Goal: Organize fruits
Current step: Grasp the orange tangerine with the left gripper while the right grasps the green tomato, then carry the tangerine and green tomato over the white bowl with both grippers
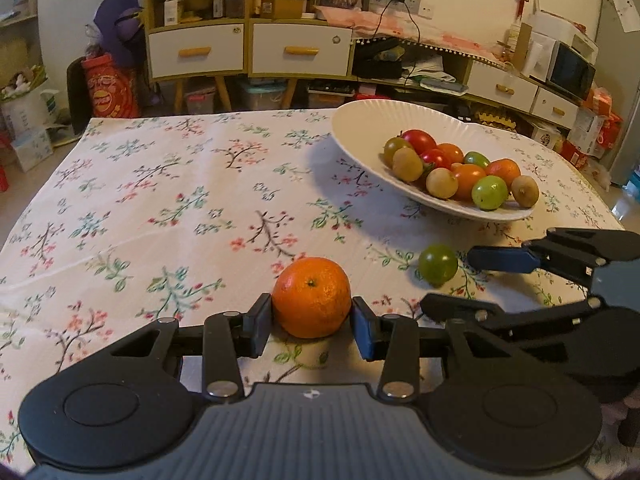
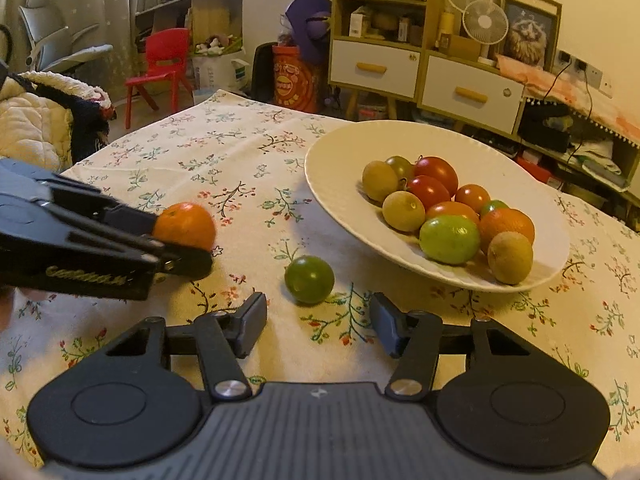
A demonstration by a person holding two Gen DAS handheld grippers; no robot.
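An orange (image 1: 311, 296) sits low over the flowered tablecloth, with my left gripper (image 1: 311, 322) shut on it, a pad pressed against each side. The right wrist view shows that orange (image 2: 185, 226) and the left gripper (image 2: 180, 242) at the left. A small green tomato (image 2: 309, 279) lies on the cloth just ahead of my right gripper (image 2: 319, 326), whose fingers stand apart and do not touch it. From the left wrist view the tomato (image 1: 438, 264) lies at the mouth of the right gripper (image 1: 448, 282). A white plate (image 2: 332, 168) holds several tomatoes, oranges and brownish fruits.
The plate (image 1: 360, 128) stands at the table's far right. The tablecloth (image 1: 160, 200) stretches bare to the left. A padded jacket (image 2: 36, 128) lies off the table's left side. A red chair (image 2: 164, 64) and a cabinet with drawers (image 2: 420, 76) stand beyond the table.
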